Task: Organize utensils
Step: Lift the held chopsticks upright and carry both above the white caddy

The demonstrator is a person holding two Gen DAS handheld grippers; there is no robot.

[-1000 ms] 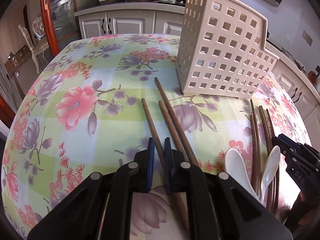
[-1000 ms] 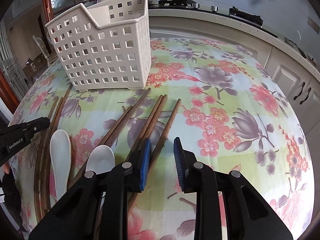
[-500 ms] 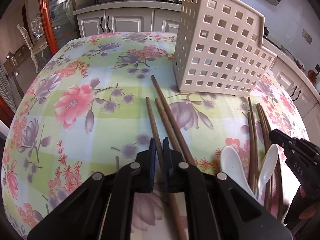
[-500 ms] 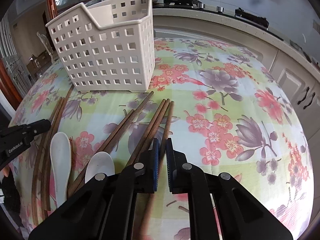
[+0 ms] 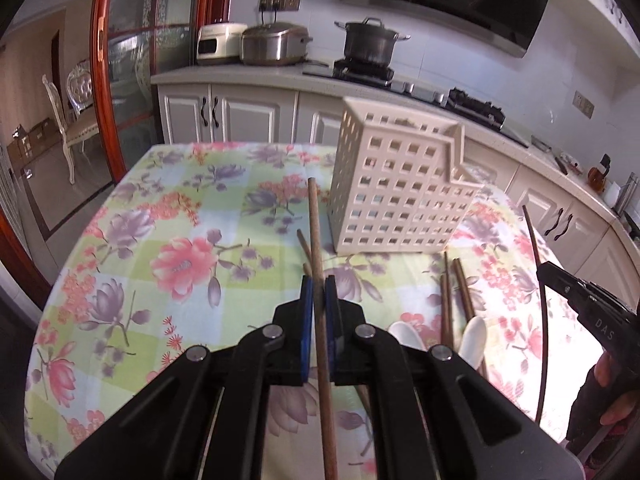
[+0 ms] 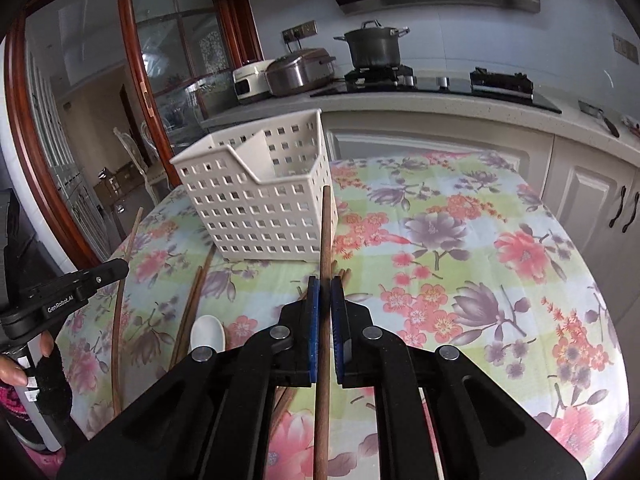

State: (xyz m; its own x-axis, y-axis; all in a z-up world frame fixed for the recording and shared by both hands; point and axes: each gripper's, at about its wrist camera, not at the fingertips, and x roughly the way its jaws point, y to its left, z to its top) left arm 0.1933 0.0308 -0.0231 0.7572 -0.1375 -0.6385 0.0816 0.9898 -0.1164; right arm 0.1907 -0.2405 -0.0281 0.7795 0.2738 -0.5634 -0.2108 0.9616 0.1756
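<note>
My left gripper (image 5: 319, 294) is shut on a brown chopstick (image 5: 314, 232) and holds it above the table, its tip pointing toward the white perforated basket (image 5: 400, 188). My right gripper (image 6: 325, 294) is shut on another brown chopstick (image 6: 326, 232), also lifted and pointing at the basket (image 6: 260, 204). Each gripper shows in the other's view, the right one at the right edge (image 5: 580, 304), the left one at the left edge (image 6: 68, 296). More chopsticks (image 5: 452, 292) and two white spoons (image 5: 474, 336) lie on the floral tablecloth (image 5: 160, 240); one white spoon (image 6: 207, 332) shows in the right wrist view.
The basket stands upright at the far middle of the round table. Behind it runs a kitchen counter (image 5: 280, 76) with rice cookers and a pot (image 5: 370, 42) on the stove. A glass door with a red frame (image 5: 104, 80) is to the left.
Both grippers have risen from the table, each lifting a chopstick. The right gripper closed on its chopstick between the earliest frame and half a second ago.
</note>
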